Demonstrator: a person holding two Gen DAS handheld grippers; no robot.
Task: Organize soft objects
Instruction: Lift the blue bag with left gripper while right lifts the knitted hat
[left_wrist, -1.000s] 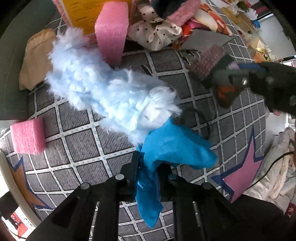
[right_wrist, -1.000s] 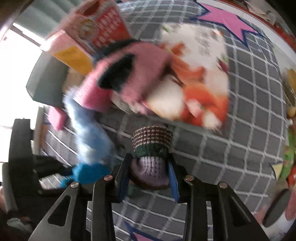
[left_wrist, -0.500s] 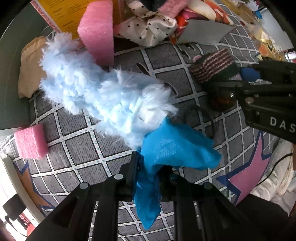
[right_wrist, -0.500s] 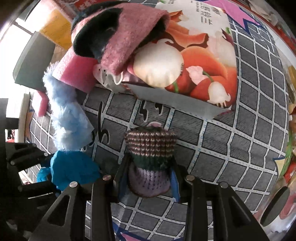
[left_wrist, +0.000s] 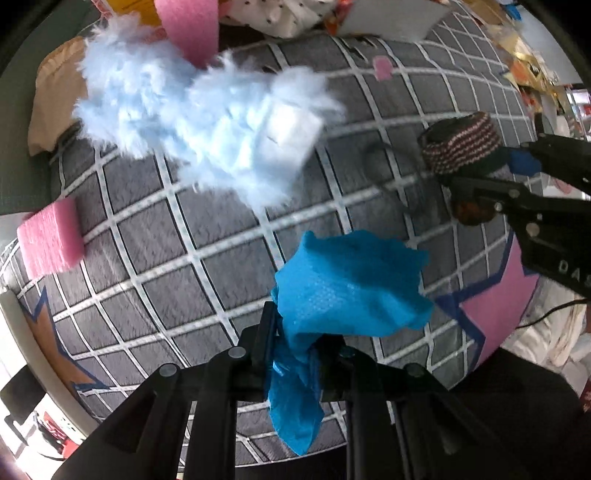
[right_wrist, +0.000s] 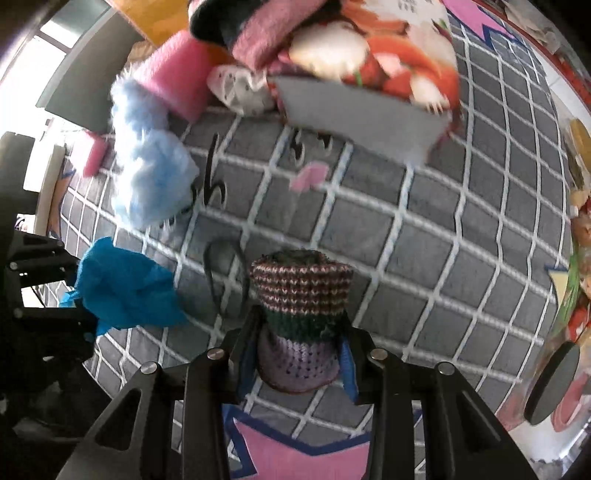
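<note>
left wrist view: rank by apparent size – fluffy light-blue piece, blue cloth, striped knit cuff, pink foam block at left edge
1. Fluffy light-blue piece
2. Blue cloth, clamped in the left gripper; nearest the lens, so likely inflated
3. Striped knit cuff and pink foam block: too alike to rank

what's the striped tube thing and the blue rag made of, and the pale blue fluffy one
Striped tube: knitted yarn, matte; stitch rows show. Blue rag: thin synthetic cloth, maybe nonwoven; dimpled texture, crumples limp. Pale blue fluffy piece: long-pile faux fur or plush, judging by wispy fibres.

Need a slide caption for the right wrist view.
Right gripper shut on striped knitted cup above grid-pattern rug; left gripper holds blue cloth.
</note>
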